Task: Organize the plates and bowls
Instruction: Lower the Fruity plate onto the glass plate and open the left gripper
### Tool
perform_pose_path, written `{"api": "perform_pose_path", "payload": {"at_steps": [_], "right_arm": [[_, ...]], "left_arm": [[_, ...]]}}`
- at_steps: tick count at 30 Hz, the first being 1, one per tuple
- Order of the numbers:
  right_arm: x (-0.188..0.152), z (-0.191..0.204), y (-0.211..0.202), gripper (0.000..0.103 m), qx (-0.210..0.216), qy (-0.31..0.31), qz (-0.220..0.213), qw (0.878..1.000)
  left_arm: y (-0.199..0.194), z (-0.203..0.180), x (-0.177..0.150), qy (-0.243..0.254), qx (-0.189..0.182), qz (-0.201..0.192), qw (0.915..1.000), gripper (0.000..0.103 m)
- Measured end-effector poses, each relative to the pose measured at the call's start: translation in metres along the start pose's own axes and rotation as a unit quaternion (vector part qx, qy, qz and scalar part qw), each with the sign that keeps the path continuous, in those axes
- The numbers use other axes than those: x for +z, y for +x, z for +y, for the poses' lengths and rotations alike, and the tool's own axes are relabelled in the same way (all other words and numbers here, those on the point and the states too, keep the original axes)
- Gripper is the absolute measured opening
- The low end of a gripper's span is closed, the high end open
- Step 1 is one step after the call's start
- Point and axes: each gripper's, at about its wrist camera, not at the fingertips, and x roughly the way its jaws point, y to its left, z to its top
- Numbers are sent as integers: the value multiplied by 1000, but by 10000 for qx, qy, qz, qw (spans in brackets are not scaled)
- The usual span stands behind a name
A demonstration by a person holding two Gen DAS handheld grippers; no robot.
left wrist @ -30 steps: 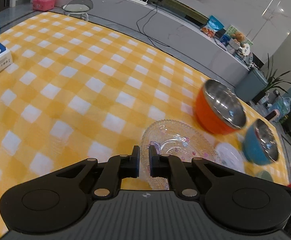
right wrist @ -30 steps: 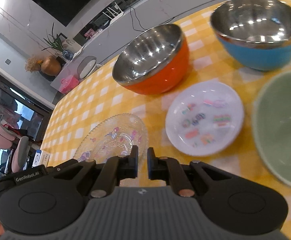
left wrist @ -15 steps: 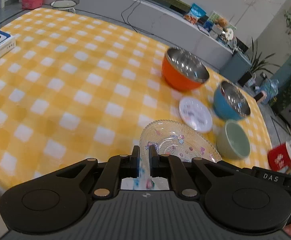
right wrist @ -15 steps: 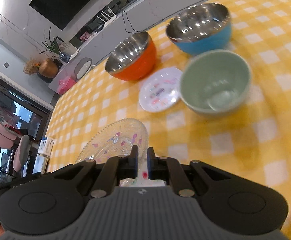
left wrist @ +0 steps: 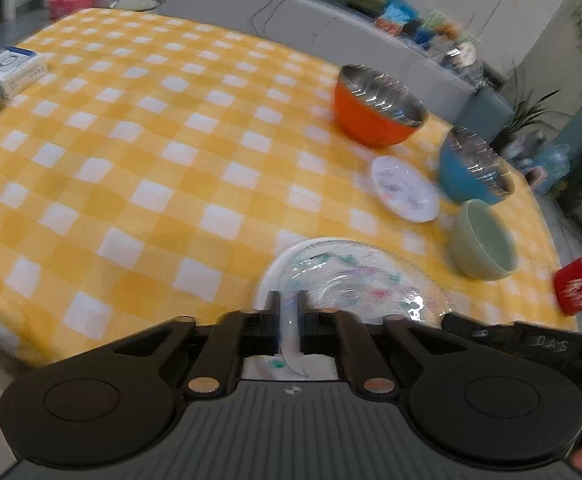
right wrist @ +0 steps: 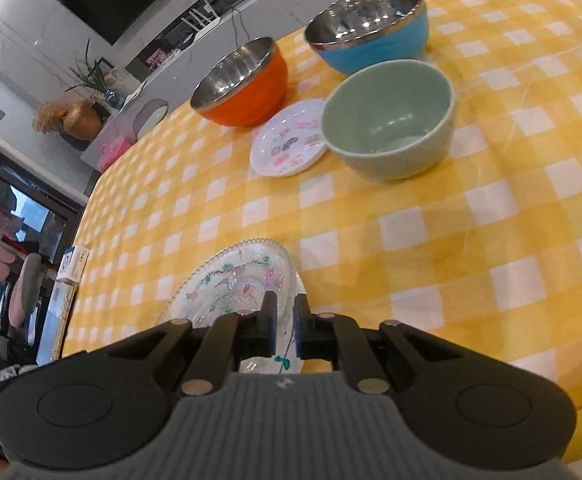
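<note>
Both tools pinch the same clear glass plate (right wrist: pixel 237 284) with floral print: the left tool (left wrist: pixel 289 312) and the right tool (right wrist: pixel 285 314) each have their fingers nearly closed on its near rim. The plate sits at the near side of the yellow-checked desk (right wrist: pixel 431 240). Beyond stand a green bowl (right wrist: pixel 389 120), a small white plate (right wrist: pixel 287 144), an orange bowl (right wrist: pixel 243 84) and a blue bowl (right wrist: pixel 371 24).

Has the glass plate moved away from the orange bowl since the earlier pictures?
Yes. The glass plate, held by both grippers, now lies farther from the orange bowl, toward the table's near edge.
</note>
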Motion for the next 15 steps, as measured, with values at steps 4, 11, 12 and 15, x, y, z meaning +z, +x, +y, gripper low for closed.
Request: {"api": "perform_pose_path", "payload": {"at_steps": [4,11,12,15], "right_arm": [[-4,8,6,2,169,-193,15,9997],[-5,7,14,3,-136,-242,67,9996],[-6,8,14,3,-164,-265,70,9995],[-8,10,16,3,-294,-390,65,9988]], "left_arm": [[-1,-16,-2,389,109,-152,9991,0],[-1,-3,-1,301,413,-329,9982,6],[-3,-1,0,273,488,-400,9976,12],[-1,5,3,211,615,-337,9973,25]]}}
